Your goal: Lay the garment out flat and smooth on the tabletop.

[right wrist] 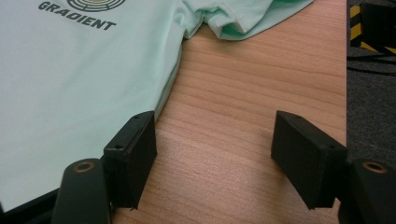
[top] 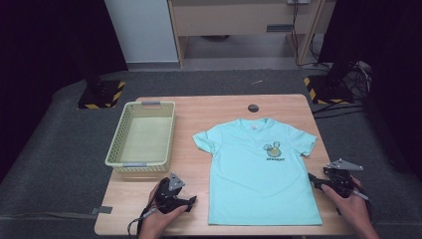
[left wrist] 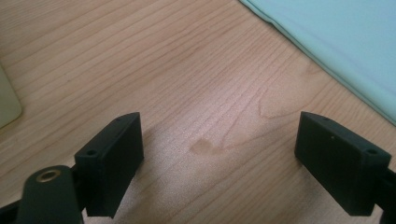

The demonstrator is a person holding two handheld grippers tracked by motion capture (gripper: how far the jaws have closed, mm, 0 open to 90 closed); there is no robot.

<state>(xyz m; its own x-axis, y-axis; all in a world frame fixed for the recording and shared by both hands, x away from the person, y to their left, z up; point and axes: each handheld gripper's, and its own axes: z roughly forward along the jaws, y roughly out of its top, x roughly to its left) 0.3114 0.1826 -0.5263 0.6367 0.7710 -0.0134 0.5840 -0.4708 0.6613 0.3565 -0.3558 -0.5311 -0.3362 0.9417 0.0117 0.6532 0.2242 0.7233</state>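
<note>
T-shirt (top: 259, 174): mint green, short-sleeved; lay spread flat, front up, collar toward the far edge, hem toward the near edge
Print: small round emblem over dark lettering "GRADIENT" on the chest
Basket (top: 142, 135): pale yellow-green, slatted, rectangular; stood upright left of the shirt, apart from it

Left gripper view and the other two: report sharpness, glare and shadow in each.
Left gripper view: pale glare patch on the light wooden table, soft shadows under the jaws. Right gripper view: mint-green T-shirt print readable, black jaws slightly soft. High view: evenly lit table, dark surroundings, grainy detail.
</note>
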